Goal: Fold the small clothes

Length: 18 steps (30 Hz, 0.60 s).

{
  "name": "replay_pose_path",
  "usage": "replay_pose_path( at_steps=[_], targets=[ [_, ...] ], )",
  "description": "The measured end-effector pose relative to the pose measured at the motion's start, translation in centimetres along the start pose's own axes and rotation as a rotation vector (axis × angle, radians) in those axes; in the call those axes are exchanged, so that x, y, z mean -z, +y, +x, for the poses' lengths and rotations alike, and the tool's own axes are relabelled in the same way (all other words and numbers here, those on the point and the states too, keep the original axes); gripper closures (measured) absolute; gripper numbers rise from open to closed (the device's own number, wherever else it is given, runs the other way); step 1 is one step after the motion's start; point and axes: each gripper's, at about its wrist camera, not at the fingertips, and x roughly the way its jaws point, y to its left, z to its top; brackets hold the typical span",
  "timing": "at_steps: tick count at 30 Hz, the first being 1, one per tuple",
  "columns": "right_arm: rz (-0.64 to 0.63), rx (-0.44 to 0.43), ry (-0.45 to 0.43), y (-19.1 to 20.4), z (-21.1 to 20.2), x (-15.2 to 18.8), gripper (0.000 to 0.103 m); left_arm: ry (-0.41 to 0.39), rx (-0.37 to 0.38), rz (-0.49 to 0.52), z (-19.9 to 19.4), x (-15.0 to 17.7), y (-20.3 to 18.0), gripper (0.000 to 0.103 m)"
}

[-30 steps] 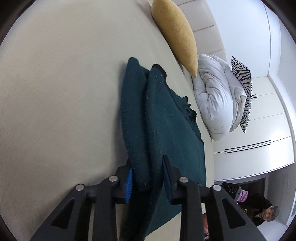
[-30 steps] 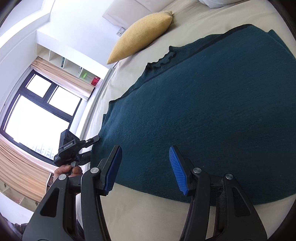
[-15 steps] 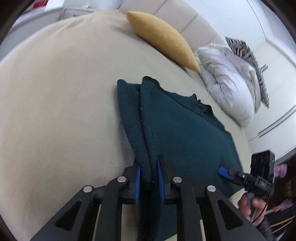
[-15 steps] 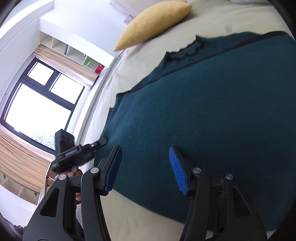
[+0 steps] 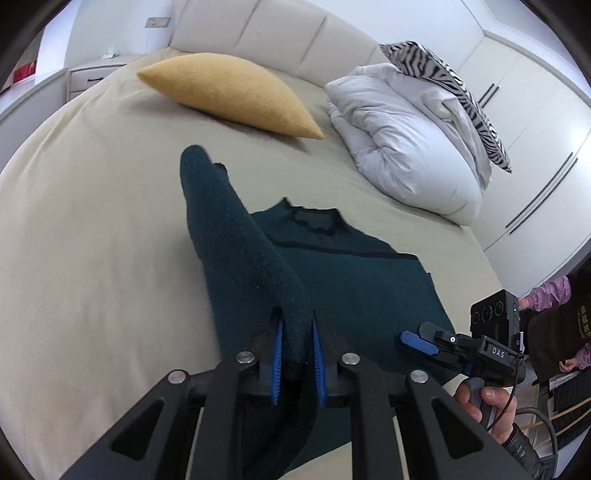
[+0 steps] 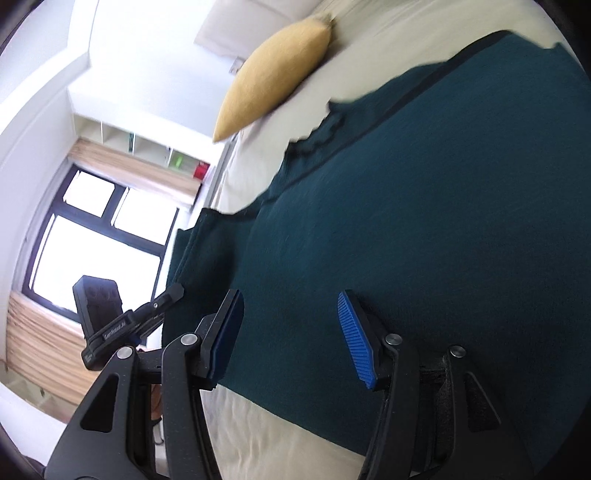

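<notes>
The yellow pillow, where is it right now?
In the left wrist view the yellow pillow lies on the bed near the headboard, left of the white duvet and beyond the green sweater.

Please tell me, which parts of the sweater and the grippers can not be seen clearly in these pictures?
- Left wrist view: sweater hem, hidden behind the left gripper frame.
- Right wrist view: sweater's right side cut by the picture edge; neckline blurred.
- Left wrist view: the right gripper shows one finger only.

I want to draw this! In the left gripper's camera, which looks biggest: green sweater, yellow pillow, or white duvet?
1. Green sweater, though it lies nearest the camera.
2. White duvet and yellow pillow: too alike to rank.
</notes>
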Motion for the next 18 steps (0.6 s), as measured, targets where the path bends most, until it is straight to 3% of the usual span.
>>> replay_pose_path(
  at_steps=[2,4,7,9,10,12,14,18],
  targets=[
    [0.03,-0.003,-0.032,-1.1,-1.6,-0.7,0.05,0.013,0.027,0.052,2.3,-0.3,-3.8,0.088],
    [0.057,-0.006,-0.061,-2.2,-2.9,-1.2,0.05,0.038,0.056,0.081,5.2,0.1,-6.8,0.094],
    [0.102,0.005,-0.075,-4.2,-3.8,-1.6,0.051,0.113,0.098,0.075,10.6,1.9,-8.9,0.098],
    [0.115,-0.015,-0.067,-5.4,-4.0,-1.2,0.052,0.169,0.074,0.047,12.8,3.2,-9.1,0.097],
    [0.106,-0.018,-0.067,-5.4,-4.0,-1.1,0.052,0.166,0.097,0.032,12.7,3.6,-9.2,0.094],
    [0.086,-0.01,-0.059,-5.2,-3.9,-1.1,0.052,0.129,0.143,0.034,10.8,3.9,-9.4,0.068],
    [0.084,0.005,-0.058,-5.0,-3.9,-1.1,0.052,0.037,0.174,0.042,7.1,3.7,-9.4,0.056],
    [0.067,-0.01,-0.053,-2.6,-1.8,-2.0,0.05,-0.093,0.181,-0.009,1.7,3.4,-6.3,0.05]
  ],
)
